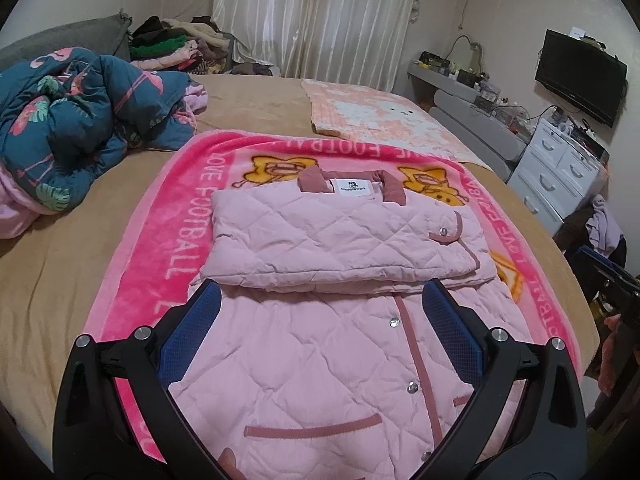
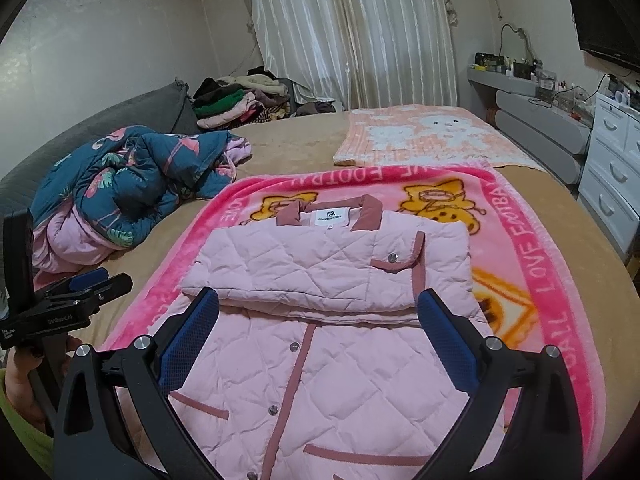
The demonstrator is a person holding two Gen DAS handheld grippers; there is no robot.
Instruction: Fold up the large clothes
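A pale pink quilted jacket [image 1: 320,320] with dusty-rose trim and snap buttons is lying on the pink fleece blanket [image 1: 160,248] on the bed [image 1: 248,112], its sleeves lying folded across the chest below the collar. The left gripper [image 1: 318,304] and right gripper [image 2: 318,312] are both hovering over it, jaws spread wide, gripping nothing.

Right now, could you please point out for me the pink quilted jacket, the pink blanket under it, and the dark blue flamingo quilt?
pink quilted jacket [image 1: 320,232]: left wrist view, on the folded upper layer.
pink blanket [image 2: 536,264]: right wrist view, on the lettered right border.
flamingo quilt [image 1: 72,120]: left wrist view, on the crumpled blue top.
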